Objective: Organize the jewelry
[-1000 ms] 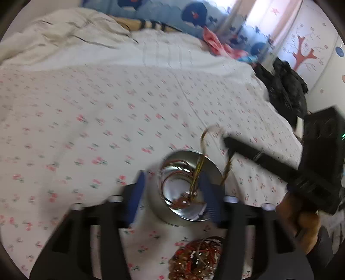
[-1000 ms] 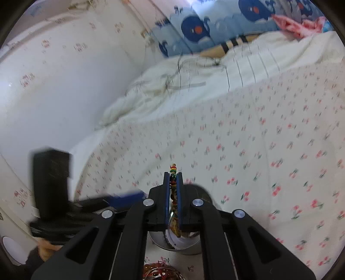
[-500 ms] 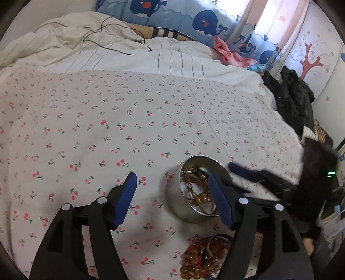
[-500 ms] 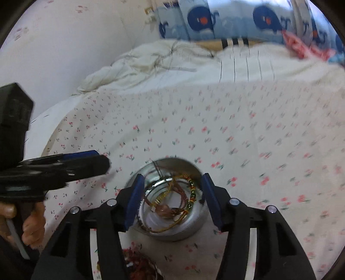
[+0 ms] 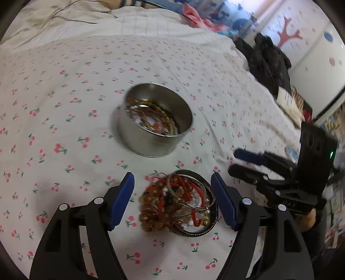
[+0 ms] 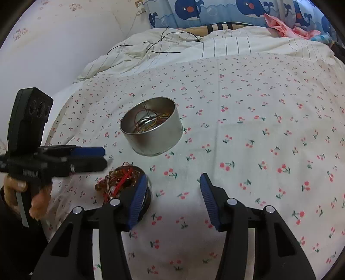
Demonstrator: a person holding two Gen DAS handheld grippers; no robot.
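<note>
Surface: a bed sheet (image 5: 64, 90) of white cloth printed with small red cherries is spread across most of both views; a striped cream duvet (image 6: 215, 47) is bunched along the upper edge.
Room: a blue whale-print cloth (image 6: 194, 10) is seen at the top of the right wrist view, a pale wall at its upper left; a wall with a red tree decal (image 5: 287, 35) and a heap of dark clothing (image 5: 269, 62) are seen at the upper right of the left wrist view.
Tin: one round, shiny metal tin (image 5: 154, 120), open-topped, is placed upright near the centre of the frame; thin gold and reddish bangles and cords are coiled inside.
Loose jewelry: one pile of bracelets (image 5: 179, 204) is set on the sheet below the tin, apart from it; amber beads, red cord, white beads and dark rings are tangled together.
Left gripper (image 5: 172, 200): black arms and ribbed blue pads; the jaws are opening, wide on either side of the pile, with no pad pressed on it.
Right gripper (image 6: 172, 198): same build; the jaws are closing over bare sheet, with nothing between them, and the pile is partly hidden behind its left pad.
Count: one tin, one pile, two grippers.
</note>
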